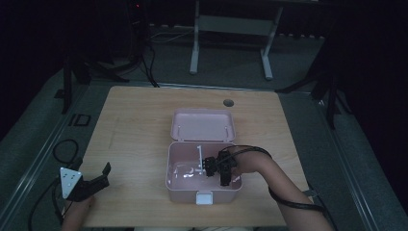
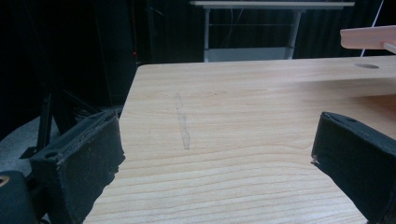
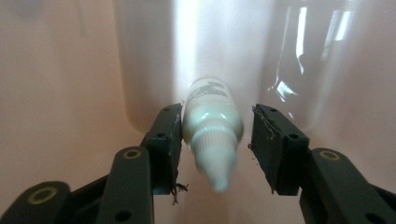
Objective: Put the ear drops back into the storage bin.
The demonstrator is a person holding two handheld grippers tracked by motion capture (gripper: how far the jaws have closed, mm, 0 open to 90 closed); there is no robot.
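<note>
My right gripper (image 3: 212, 135) is down inside the pink box (image 1: 179, 179). Its jaws sit half open around a small white bottle (image 3: 212, 121), with a gap on one side. The bottle looks light, smooth and slippery, so I would squeeze its fat middle. My left gripper (image 2: 215, 154) waits wide open and empty, well left of the box.

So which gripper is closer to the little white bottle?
Right. The right gripper is down inside the pink box, its jaws either side of the white bottle. The left gripper sits on the table, well outside the box.
</note>
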